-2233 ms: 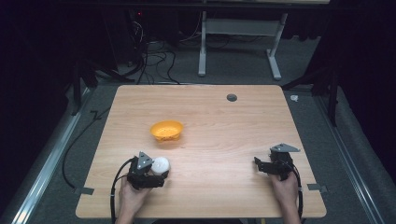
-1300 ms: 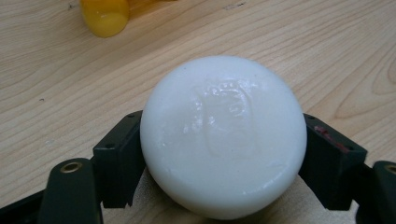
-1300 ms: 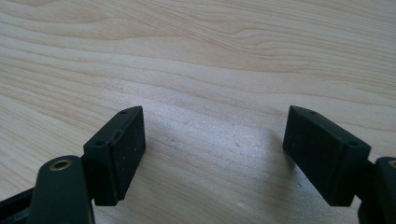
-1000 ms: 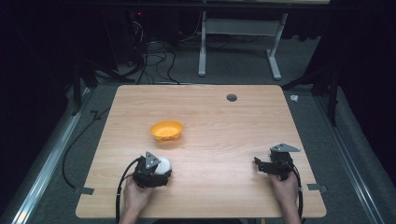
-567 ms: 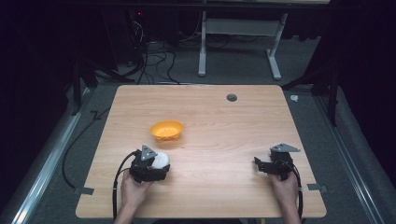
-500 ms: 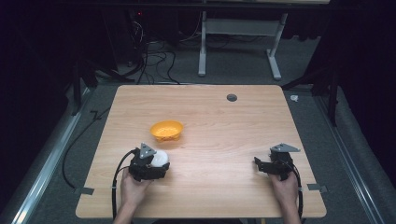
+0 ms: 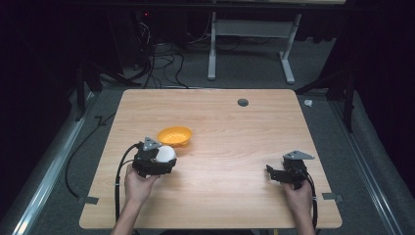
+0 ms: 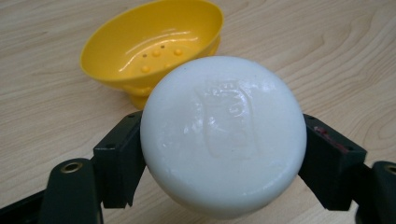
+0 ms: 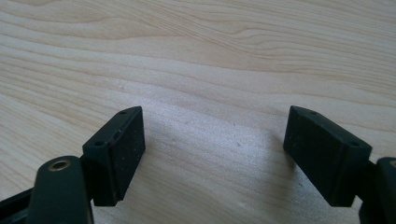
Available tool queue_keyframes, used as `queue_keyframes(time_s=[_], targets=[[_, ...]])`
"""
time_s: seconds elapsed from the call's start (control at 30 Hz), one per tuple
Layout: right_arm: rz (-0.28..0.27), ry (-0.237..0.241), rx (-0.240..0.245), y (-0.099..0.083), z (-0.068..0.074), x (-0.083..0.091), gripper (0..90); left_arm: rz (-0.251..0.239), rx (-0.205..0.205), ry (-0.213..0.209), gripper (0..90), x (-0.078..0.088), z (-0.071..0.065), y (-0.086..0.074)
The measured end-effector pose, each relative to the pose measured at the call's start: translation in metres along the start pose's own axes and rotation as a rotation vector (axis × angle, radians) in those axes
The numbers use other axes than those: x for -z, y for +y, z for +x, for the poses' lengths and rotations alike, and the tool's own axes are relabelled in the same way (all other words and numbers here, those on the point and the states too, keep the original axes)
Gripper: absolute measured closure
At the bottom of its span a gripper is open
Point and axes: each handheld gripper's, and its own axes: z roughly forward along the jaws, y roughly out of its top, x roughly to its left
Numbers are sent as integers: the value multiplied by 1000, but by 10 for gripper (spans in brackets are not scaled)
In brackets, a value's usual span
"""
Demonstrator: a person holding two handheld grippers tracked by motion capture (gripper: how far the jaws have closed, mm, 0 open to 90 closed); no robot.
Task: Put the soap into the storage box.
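Note:
A round white bar of soap point(image 8: 223, 135) is clamped between the jaws of my left gripper point(image 8: 223, 163), which is shut on it just short of a yellow soap dish point(image 8: 154, 46). In the high view the soap point(image 7: 165, 153) sits in the left gripper point(image 7: 159, 157) right next to the dish point(image 7: 174, 136), at the table's left middle. The dish is hollow with small holes and bumps and holds nothing. My right gripper point(image 7: 272, 172) rests near the table's front right, open, with bare wood between its jaws point(image 9: 212, 154).
The wooden table point(image 7: 235, 127) has a small dark round hole point(image 7: 242, 102) near its far edge. Cables trail off the left side onto the dark floor. A white desk frame point(image 7: 249, 44) stands behind the table.
My left gripper, holding the soap, has lifted and moved forward toward the yellow dish. The right gripper has stayed where it was.

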Motion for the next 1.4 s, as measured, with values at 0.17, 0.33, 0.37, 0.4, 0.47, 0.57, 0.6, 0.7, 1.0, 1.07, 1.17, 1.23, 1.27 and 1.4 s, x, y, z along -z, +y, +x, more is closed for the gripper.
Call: queue_keyframes(time_s=[0.17, 0.33, 0.37, 0.4, 0.47, 0.57, 0.6, 0.7, 1.0, 1.07, 1.17, 1.23, 1.27, 1.4], targets=[[0, 2, 0, 0, 0, 0, 214, -1, 0, 9, 250, 1, 5, 9], [0, 1, 1, 0, 0, 0, 212, -2, 6, 4, 250, 0, 10, 18], [0, 1, 1, 0, 0, 0, 212, 0, 9, -1, 250, -1, 12, 20], [0, 2, 1, 0, 0, 0, 213, 4, 11, 4, 250, -2, 13, 22], [0, 2, 1, 0, 0, 0, 213, 5, 13, 4, 250, -3, 15, 23], [0, 3, 1, 0, 0, 0, 213, 9, 14, 5, 250, -5, 18, 27], [1, 3, 1, 0, 0, 0, 212, 6, 22, 5, 250, -6, 18, 28], [0, 2, 1, 0, 0, 0, 212, -2, 50, -13, 250, -9, 24, 30], [0, 3, 1, 0, 0, 0, 212, 10, 32, 20, 250, -19, 28, 48], [0, 3, 1, 0, 0, 0, 212, 11, 32, 20, 250, -21, 28, 50], [0, 3, 1, 0, 0, 0, 212, 6, 48, 8, 250, -26, 29, 53], [0, 3, 1, 0, 0, 0, 212, 8, 56, 9, 250, -29, 30, 53], [0, 3, 1, 0, 0, 0, 212, 12, 56, 12, 250, -30, 31, 53], [0, 3, 1, 0, 0, 0, 212, 20, 62, 22, 250, -34, 34, 53]])
